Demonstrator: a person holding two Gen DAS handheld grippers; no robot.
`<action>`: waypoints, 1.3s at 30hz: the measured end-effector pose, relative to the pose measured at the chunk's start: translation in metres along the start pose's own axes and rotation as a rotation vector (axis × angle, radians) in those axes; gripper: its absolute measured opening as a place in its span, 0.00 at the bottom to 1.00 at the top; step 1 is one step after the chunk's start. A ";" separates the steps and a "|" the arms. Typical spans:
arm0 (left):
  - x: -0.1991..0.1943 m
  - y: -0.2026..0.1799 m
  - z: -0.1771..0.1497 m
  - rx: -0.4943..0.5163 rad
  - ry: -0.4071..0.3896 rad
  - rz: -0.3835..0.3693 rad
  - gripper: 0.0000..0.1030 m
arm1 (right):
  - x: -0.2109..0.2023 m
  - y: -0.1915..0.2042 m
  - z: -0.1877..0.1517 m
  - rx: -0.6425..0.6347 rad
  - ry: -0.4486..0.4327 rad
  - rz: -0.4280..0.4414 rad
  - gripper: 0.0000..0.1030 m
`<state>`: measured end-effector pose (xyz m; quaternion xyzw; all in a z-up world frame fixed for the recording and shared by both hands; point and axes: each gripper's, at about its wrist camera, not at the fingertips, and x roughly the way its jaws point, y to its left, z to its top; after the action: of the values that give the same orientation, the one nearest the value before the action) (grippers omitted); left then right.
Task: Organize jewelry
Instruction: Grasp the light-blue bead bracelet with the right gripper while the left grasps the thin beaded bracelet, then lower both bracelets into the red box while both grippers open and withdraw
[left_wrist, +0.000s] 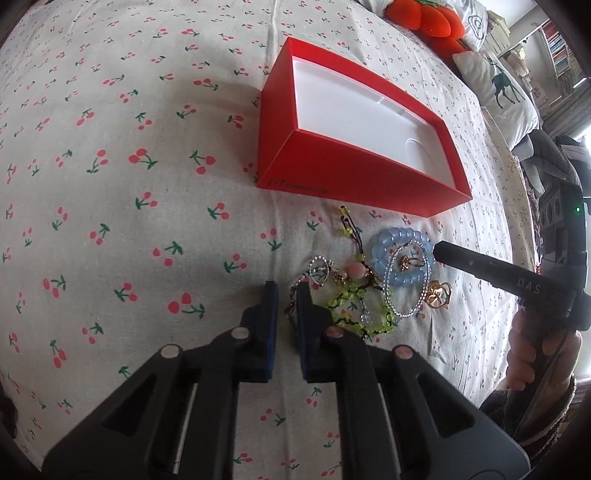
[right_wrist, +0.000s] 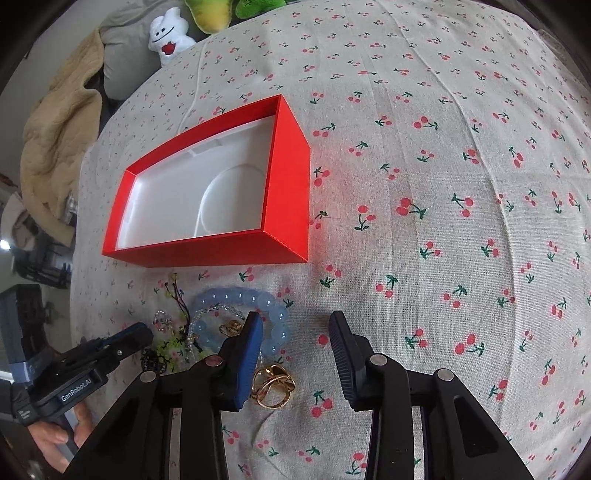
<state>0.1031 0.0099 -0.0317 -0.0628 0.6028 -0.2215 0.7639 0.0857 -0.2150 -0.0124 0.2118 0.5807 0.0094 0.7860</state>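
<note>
We are working over a bed spread with a cherry-print sheet (left_wrist: 110, 155), pillows and plush toys lying at its far edge. An open red box (left_wrist: 354, 122) with a white lining is sitting on the sheet, nothing showing in it. Just in front of it the jewelry is lying in a loose pile: a blue bead bracelet (left_wrist: 400, 258), a green bead strand (left_wrist: 347, 306), a rhinestone chain (left_wrist: 402, 280) and a gold ring (right_wrist: 272, 384). We are tilting our left gripper (left_wrist: 284, 295) steeply down at the pile's left edge, its jaws nearly together with only sheet between them. Our right gripper (right_wrist: 295, 332) is angling down likewise, jaws standing apart and gripping nothing, its left finger just above the gold ring and the blue bracelet.
</note>
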 end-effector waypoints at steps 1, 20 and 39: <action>0.000 0.001 0.001 0.001 0.001 -0.001 0.09 | 0.001 0.001 0.001 -0.003 -0.001 -0.002 0.35; -0.004 -0.007 0.000 0.037 -0.039 0.035 0.04 | 0.022 0.030 -0.001 -0.138 -0.013 -0.105 0.11; -0.063 -0.038 -0.004 0.115 -0.206 0.002 0.04 | -0.059 0.056 -0.019 -0.180 -0.169 -0.008 0.11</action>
<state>0.0778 0.0024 0.0369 -0.0407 0.5074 -0.2475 0.8244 0.0618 -0.1729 0.0556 0.1383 0.5098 0.0405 0.8481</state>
